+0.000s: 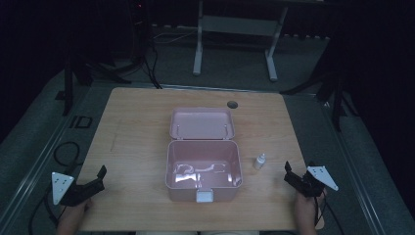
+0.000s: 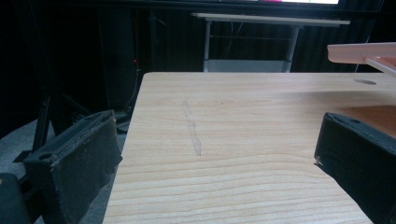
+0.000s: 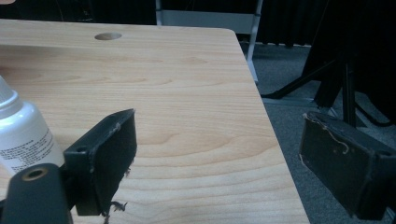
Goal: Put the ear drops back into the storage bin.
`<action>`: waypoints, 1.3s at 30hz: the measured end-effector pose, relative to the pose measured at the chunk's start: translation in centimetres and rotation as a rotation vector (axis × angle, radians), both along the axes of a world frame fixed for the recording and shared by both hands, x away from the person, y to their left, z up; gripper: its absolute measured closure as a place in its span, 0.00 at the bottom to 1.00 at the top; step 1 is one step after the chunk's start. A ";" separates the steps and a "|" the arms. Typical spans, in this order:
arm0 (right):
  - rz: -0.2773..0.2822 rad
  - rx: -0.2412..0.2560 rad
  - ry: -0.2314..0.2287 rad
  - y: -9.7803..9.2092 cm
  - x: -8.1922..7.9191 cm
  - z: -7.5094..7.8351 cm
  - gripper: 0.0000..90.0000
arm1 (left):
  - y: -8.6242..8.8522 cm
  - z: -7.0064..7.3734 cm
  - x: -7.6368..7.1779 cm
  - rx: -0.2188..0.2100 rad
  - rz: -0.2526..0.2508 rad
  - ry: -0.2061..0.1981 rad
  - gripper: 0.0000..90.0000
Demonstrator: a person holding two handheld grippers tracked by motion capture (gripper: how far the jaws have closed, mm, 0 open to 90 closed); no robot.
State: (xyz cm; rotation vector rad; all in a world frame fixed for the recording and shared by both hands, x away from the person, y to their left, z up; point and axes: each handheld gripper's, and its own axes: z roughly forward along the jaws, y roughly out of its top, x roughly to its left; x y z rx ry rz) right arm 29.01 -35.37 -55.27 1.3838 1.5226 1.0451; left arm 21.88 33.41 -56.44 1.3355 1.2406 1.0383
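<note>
At the near left corner of the table (image 1: 132, 112) I hold my left gripper (image 1: 93, 183) with its jaws spread wide and nothing between them. My right gripper (image 1: 297, 177) sits at the near right edge, jaws likewise apart and empty. Just left of it stands the small white bottle (image 1: 259, 161), untouched. Beside that, at mid-table, the pink box (image 1: 203, 169) lies open, lid (image 1: 201, 123) tipped back toward the far side. I judge nothing has begun; everything is left.

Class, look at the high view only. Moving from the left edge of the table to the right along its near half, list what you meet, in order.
Left claw → open pink plastic box → small white bottle → right claw.
</note>
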 end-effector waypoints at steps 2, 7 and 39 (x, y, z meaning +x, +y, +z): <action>0.012 -0.004 0.007 0.1 0.0 0.0 0.12 | 0.0 0.0 0.0 -0.001 0.003 -0.005 0.00; 0.037 -0.014 0.029 0.4 0.2 0.0 0.15 | 0.0 0.0 0.0 0.005 0.008 -0.008 0.00; 0.276 0.009 0.396 1.1 1.9 2.9 0.14 | -0.3 -0.1 0.0 0.023 -0.021 -0.006 0.00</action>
